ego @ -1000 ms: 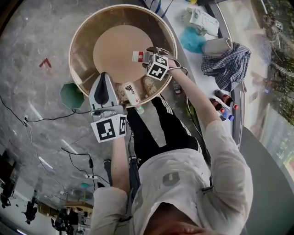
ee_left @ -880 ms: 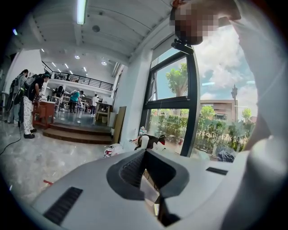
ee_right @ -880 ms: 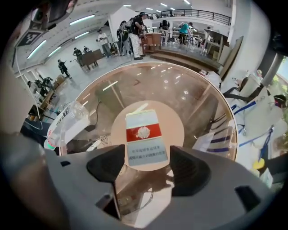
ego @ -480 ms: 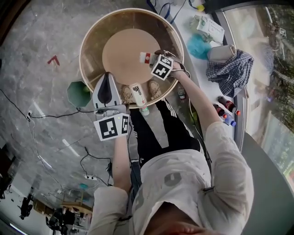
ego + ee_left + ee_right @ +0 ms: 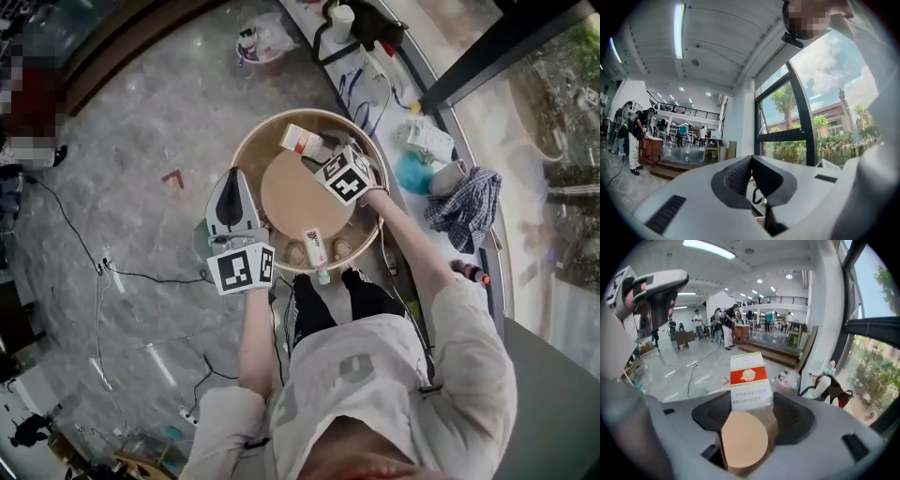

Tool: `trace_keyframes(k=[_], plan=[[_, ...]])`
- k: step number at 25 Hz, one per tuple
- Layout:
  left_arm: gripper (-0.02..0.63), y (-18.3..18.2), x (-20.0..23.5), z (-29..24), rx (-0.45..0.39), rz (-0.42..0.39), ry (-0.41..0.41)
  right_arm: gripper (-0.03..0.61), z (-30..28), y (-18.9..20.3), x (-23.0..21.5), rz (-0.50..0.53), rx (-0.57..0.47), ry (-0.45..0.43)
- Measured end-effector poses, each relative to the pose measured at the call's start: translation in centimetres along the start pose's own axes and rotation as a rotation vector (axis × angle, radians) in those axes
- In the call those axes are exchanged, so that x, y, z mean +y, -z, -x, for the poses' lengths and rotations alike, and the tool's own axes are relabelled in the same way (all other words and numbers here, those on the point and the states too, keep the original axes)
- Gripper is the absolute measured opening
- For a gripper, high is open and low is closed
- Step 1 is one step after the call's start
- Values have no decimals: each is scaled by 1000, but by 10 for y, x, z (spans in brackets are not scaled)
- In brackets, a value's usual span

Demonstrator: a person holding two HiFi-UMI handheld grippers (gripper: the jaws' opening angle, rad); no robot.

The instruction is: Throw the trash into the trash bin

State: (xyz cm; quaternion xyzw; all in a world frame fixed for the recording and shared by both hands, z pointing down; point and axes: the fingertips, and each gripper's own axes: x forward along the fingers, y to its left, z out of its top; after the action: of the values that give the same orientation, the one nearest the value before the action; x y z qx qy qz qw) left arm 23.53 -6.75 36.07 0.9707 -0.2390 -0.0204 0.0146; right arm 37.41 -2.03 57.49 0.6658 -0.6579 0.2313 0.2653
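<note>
While its jaws had just been closing a little, the right gripper (image 5: 749,405) clamped a white carton with a red band (image 5: 748,376) between its pads, the carton sticking out forward past the fingertips. Straight below those jaws lay the tan middle of a round wooden-rimmed table (image 5: 246,155). Back toward the person from the gripper, a small bottle (image 5: 316,249) lay on its side near that table's rim, between the person's two shoes (image 5: 300,253) as seen from above. Off to this gripper's left, the left gripper (image 5: 751,163) held its jaws pressed together with nothing between them, pointing level beside the table's rim. On the right gripper's other side, a checked cloth (image 5: 461,208) lay on a white counter (image 5: 441,244)
</note>
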Motion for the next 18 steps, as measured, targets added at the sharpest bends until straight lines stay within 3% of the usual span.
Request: trace_keyframes(k=[4, 8, 13, 18], plan=[[12, -60, 4, 7, -98, -7, -29, 284, 66, -104, 14, -43, -229, 39], [12, -99, 6, 16, -135, -35, -42, 285, 124, -173, 35, -62, -389, 38], [12, -114, 9, 32, -162, -33, -66, 285, 172, -195, 68, -25, -496, 20], [12, -121, 18, 38, -178, -31, -77, 285, 199, -201, 88, -65, -561, 0]])
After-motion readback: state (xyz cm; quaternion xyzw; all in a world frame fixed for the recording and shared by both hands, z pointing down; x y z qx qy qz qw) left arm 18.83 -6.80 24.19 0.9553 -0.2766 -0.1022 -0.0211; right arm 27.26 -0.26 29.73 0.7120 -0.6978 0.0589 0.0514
